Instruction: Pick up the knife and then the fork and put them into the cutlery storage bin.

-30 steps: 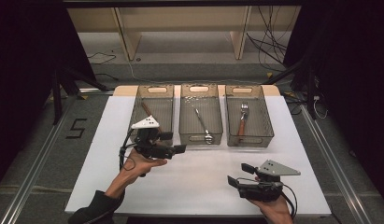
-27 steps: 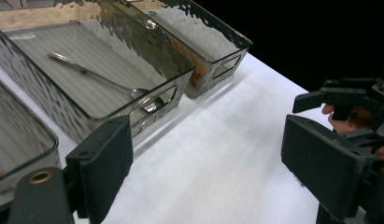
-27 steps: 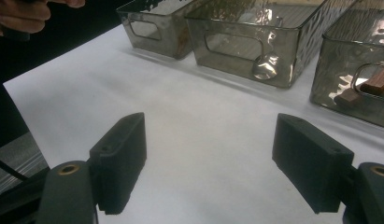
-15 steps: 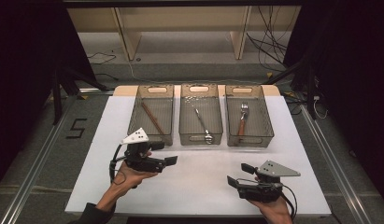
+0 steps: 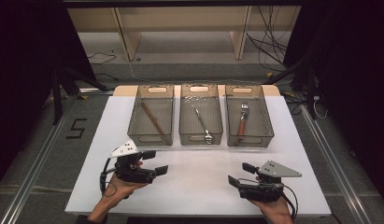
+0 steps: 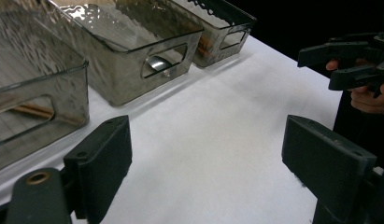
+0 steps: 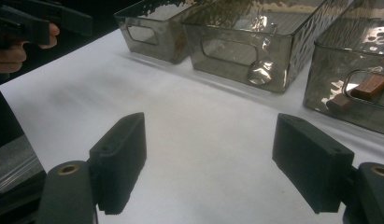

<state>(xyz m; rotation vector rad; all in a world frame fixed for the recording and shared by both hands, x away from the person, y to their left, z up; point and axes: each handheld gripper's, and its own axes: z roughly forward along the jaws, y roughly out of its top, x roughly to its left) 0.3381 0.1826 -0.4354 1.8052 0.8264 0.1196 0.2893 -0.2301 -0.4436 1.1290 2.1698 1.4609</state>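
1. Left forearm in from the bottom edge of the high view, angled up and to the right; left hand (image 5: 116, 185) wrapped under its tool, low over the near-left part of the white table (image 5: 194, 186).
2. Left gripper (image 5: 154, 162) pointed right and slightly away, toward the table's middle; jaws set wide apart, empty, touching nothing. Same wide gap in the left gripper view, bare white surface between the two black jaws.
3. Right hand (image 5: 273, 207) at the bottom right, only part of it in frame, gripping its tool from below.
4. Right gripper (image 5: 240, 175) aimed left across the near edge, jaws spread wide and empty, clear of everything; right gripper view likewise with plain table between the jaws.
5. Well apart from each other, both tools, and well short of the bins.
6. Three clear bins side by side at the far side of the table: left bin (image 5: 151, 138) with wooden chopsticks (image 5: 152, 118) lying lengthwise, middle bin (image 5: 201, 139) with a metal spoon (image 5: 204, 126), right bin (image 5: 248, 140) with a wooden-handled fork (image 5: 242, 120).
7. Nearest to the left gripper: the left bin and its chopsticks, untouched.
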